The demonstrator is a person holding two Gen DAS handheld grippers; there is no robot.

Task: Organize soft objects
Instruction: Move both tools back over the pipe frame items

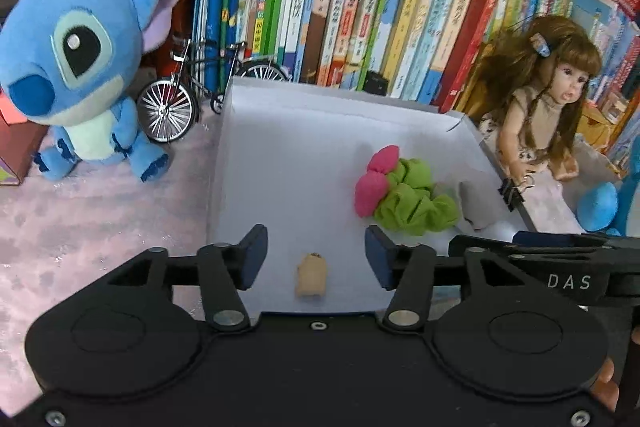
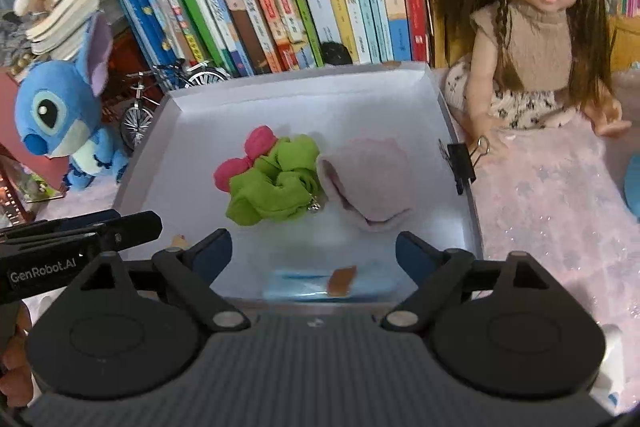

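Note:
A white box (image 1: 320, 95) holds the soft things. A green scrunchie (image 1: 416, 199) with a pink bow (image 1: 374, 183) lies at its right, next to a pale pink plush piece (image 2: 368, 183). My left gripper (image 1: 316, 259) hangs open over the box's near part. A small tan soft piece (image 1: 311, 277) lies on the floor of the box below the gap, and neither pad touches it. My right gripper (image 2: 314, 253) stands wide open above the box's (image 2: 296, 77) near edge, with a blurred blue and orange thing (image 2: 340, 281) under it. The green scrunchie (image 2: 276, 187) lies beyond its fingertips.
A blue plush toy (image 1: 76, 67) and a miniature bicycle (image 1: 176, 107) stand left of the box. A long-haired doll (image 2: 536, 39) sits at the right on a pink cloth (image 2: 552, 211). A black binder clip (image 2: 462, 163) grips the box's right wall. Rows of books (image 1: 360, 7) stand behind.

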